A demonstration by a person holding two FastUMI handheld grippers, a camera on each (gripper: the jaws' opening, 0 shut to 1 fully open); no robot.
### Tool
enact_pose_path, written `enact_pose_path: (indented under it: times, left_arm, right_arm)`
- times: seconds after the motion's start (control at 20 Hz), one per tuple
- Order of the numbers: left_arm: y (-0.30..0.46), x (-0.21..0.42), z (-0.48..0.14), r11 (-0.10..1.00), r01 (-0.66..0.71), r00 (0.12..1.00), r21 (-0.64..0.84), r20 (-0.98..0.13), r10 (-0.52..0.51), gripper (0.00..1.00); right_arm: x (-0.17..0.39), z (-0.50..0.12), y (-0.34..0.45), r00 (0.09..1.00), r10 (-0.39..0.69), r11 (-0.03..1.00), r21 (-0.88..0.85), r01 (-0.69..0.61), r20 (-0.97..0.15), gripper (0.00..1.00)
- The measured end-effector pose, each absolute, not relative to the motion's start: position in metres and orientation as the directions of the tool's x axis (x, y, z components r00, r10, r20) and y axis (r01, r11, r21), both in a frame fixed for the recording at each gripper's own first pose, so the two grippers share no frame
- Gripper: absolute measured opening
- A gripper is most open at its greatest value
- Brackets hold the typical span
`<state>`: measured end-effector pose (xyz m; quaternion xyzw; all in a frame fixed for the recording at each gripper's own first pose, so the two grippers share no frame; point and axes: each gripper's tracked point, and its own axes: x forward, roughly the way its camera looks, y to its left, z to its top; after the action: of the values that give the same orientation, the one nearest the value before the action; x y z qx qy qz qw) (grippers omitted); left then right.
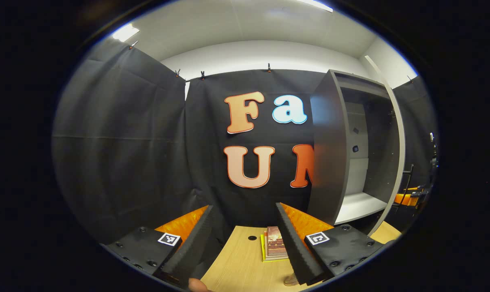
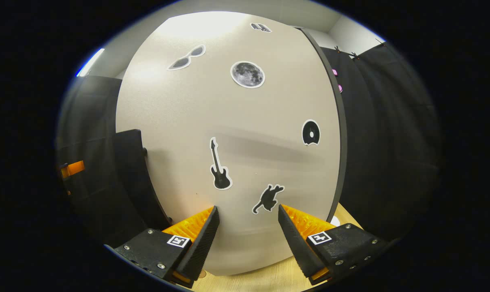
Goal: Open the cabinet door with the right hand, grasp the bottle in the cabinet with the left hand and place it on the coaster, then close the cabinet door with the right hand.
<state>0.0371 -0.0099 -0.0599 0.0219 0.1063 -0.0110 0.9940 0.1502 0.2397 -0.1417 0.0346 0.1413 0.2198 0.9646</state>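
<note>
Two grippers are seen, each with its fingers spread wide and nothing held between them. In the left gripper view, the left gripper (image 1: 244, 235) is held above a pale wooden surface (image 1: 236, 267), and between its fingers a small stack of books (image 1: 274, 243) is seen lying flat on that surface, with a dark round hole (image 1: 252, 237) in the wood just to the left of the stack. A small brownish object is cut off at the bottom edge beside the right finger and cannot be identified. Farther off and to the right, the cabinet (image 1: 354, 150) is seen standing on the surface with its front open: a grey side panel is turned toward the camera, and a white bottom shelf (image 1: 360, 206) and a pale back wall are shown inside. The bottle cannot be made out in the cabinet's interior, and the coaster cannot be told in either view. In the right gripper view, the right gripper (image 2: 248, 229) is held close in front of the cabinet door (image 2: 236, 134), whose beige face is covered with stickers, a guitar sticker (image 2: 219, 170) and a moon sticker (image 2: 247, 74) among them. Whether the fingertips touch the door cannot be told. A strip of the wooden surface is seen below the door.
</note>
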Motion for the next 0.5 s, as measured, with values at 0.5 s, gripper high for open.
enact_pose_path:
  times: [0.5]
  left_arm:
    - [0.013,0.046,-0.066,0.998,0.023,0.979,0.054,-0.204,-0.012,0.94]
  right_arm:
    - [0.149,-0.141,0.241,0.875,0.412,0.911,0.110,-0.397,-0.254,0.90]
